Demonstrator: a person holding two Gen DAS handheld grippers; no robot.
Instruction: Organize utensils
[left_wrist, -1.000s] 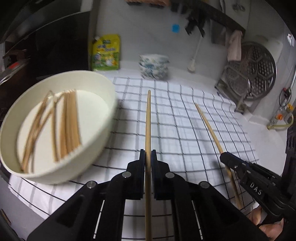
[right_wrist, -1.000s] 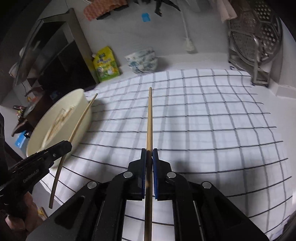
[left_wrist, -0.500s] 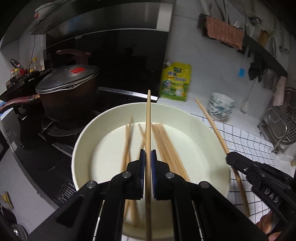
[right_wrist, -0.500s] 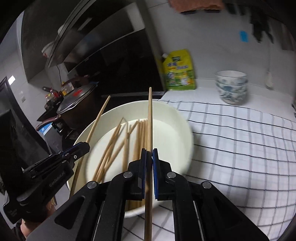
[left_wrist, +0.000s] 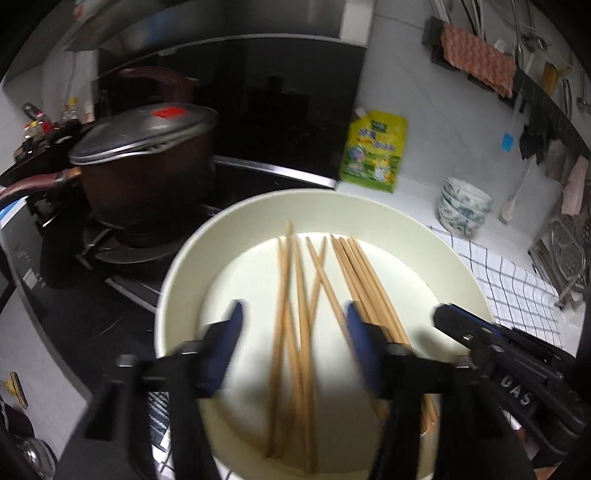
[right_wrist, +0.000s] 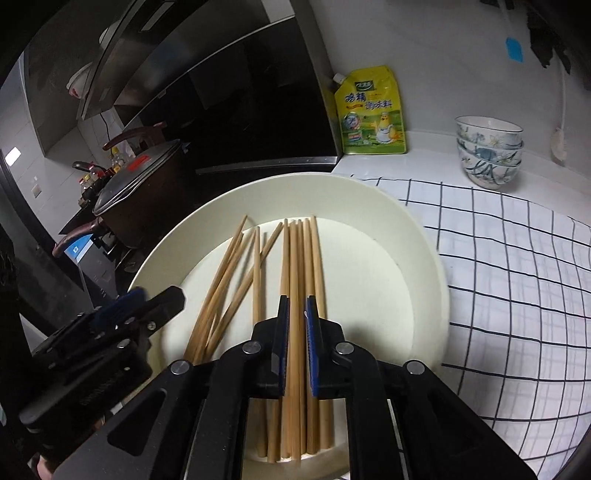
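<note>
A wide cream bowl (left_wrist: 184, 273) (right_wrist: 417, 258) holds several wooden chopsticks (left_wrist: 299, 295) (right_wrist: 295, 258) lying flat in it. My left gripper (left_wrist: 293, 336) hovers over the bowl with its jaws wide apart and nothing between them. It also shows at the lower left of the right wrist view (right_wrist: 147, 302). My right gripper (right_wrist: 295, 332) is over the bowl's near side, its jaws a small gap apart. The chopsticks seen between them lie in the bowl below. It shows at the right of the left wrist view (left_wrist: 454, 321).
A dark lidded pot (left_wrist: 144, 162) (right_wrist: 136, 184) sits on the stove left of the bowl. A yellow-green pouch (left_wrist: 373, 151) (right_wrist: 373, 110) leans on the back wall. Stacked patterned bowls (left_wrist: 463, 210) (right_wrist: 489, 151) stand behind the checked cloth (right_wrist: 517, 277). A metal rack (left_wrist: 565, 258) is far right.
Both grippers carried one chopstick each from over the cloth to over the bowl, then opened. Both chopsticks now lie in the bowl with the others.
</note>
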